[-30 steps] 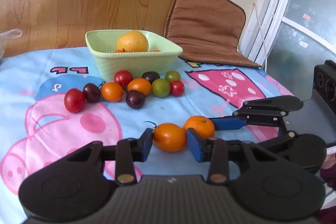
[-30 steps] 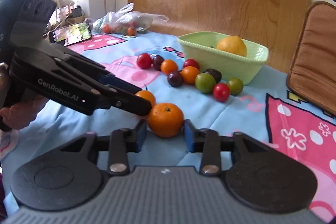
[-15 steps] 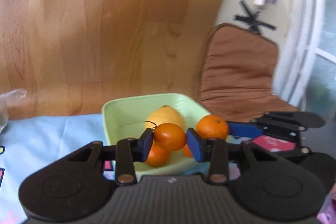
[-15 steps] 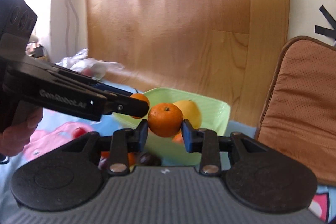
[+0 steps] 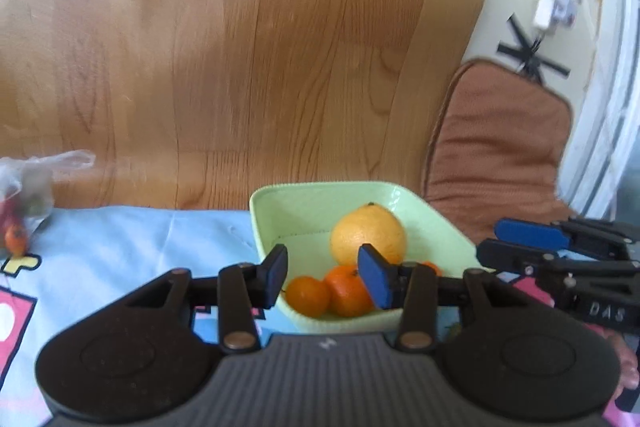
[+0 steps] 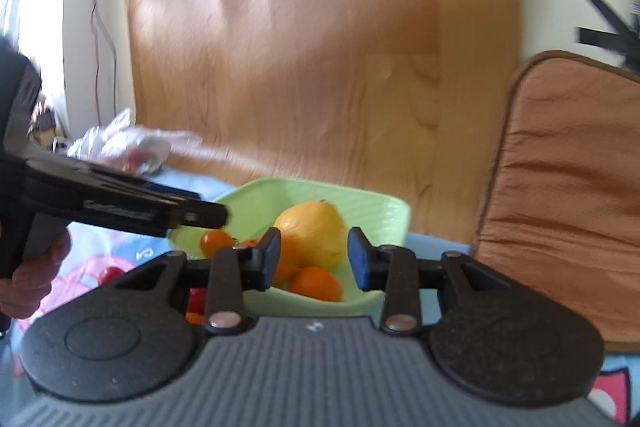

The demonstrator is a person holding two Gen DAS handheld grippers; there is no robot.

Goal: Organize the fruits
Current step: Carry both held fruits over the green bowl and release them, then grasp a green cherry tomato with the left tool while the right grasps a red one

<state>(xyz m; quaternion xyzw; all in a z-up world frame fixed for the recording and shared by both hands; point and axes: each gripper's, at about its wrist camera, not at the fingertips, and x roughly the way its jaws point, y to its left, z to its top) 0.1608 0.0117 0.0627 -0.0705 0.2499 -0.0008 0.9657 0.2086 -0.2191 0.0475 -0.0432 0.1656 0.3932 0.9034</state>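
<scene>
A light green bowl stands on the blue cartoon tablecloth and holds a large yellow-orange citrus, small mandarins and an orange tomato. My left gripper is open and empty, just above the bowl's near rim. My right gripper is open and empty over the same bowl, with the citrus and a mandarin below it. The right gripper also shows in the left wrist view, and the left one in the right wrist view.
A brown cushion leans behind the bowl at the right, against a wooden panel. A clear plastic bag with fruit lies at the far left. Small tomatoes lie on the cloth left of the bowl.
Both grippers have opened over the bowl. The orange tomato and the mandarin they held half a second ago now lie in the bowl.
</scene>
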